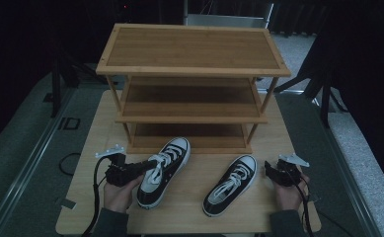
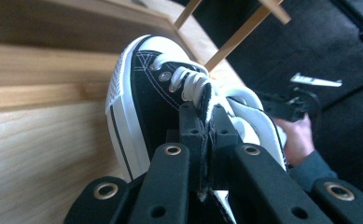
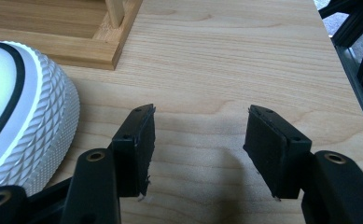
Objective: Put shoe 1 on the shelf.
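Two black-and-white lace-up sneakers lie on the table in front of a wooden three-shelf rack [image 1: 192, 49]. The left sneaker [image 1: 166, 168] has its toe toward the rack's bottom shelf. My left gripper [image 1: 149, 166] reaches in from the left and is shut on that shoe's tongue by the laces. Close up, the left gripper [image 2: 207, 122] pinches the tongue, with the left sneaker [image 2: 139, 98] ahead of it. The right sneaker [image 1: 231, 183] lies free. To its right, my right gripper [image 1: 271, 170] is open; in its own view the right gripper [image 3: 198, 135] holds nothing, with the right sneaker's white toe cap [image 3: 25, 121] beside it.
The wooden table [image 1: 273, 133] has a strip of bare top to the right of the rack. The rack's base corner [image 3: 102, 46] stands just ahead of the right gripper. Dark floor and stand legs [image 1: 323, 94] surround the table. The other hand [image 2: 300, 135] shows beyond the left shoe.
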The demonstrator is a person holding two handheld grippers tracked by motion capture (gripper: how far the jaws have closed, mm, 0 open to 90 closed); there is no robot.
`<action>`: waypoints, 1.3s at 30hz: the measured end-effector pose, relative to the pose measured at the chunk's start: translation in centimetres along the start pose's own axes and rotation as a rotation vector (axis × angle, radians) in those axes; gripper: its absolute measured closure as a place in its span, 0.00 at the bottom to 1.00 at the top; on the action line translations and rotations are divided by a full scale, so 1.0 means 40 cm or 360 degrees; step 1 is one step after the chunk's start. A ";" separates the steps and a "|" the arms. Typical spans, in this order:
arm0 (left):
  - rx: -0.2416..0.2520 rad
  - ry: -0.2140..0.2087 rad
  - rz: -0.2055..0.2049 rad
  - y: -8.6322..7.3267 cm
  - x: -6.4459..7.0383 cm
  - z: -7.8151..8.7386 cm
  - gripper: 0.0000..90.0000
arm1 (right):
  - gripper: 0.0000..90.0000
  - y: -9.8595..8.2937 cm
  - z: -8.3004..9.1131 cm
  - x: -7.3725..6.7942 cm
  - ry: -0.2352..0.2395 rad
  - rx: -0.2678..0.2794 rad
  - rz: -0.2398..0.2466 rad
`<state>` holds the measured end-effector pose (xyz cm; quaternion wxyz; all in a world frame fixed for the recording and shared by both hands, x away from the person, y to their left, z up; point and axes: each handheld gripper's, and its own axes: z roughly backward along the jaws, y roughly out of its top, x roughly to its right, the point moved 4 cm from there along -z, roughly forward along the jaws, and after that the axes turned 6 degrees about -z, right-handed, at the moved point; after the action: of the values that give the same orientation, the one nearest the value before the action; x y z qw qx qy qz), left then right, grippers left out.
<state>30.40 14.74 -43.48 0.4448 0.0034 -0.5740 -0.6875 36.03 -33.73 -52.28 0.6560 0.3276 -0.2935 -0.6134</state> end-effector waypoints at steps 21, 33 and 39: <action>0.0121 -0.0234 -0.0049 0.122 0.104 0.084 0.98 | 0.47 -0.004 0.000 0.002 -0.0004 -0.0003 -0.0017; 0.0231 -0.0198 -0.0040 0.199 0.107 0.088 0.98 | 0.47 -0.003 0.000 0.004 -0.0008 0.0004 -0.0019; 0.0286 -0.0153 -0.0046 0.246 0.098 0.069 0.98 | 0.47 -0.003 0.000 0.004 -0.0009 0.0001 -0.0018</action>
<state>32.60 15.05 -32.76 0.4047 0.0185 -0.6539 -0.6390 35.97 -33.88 -52.38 0.6516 0.3277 -0.2937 -0.6178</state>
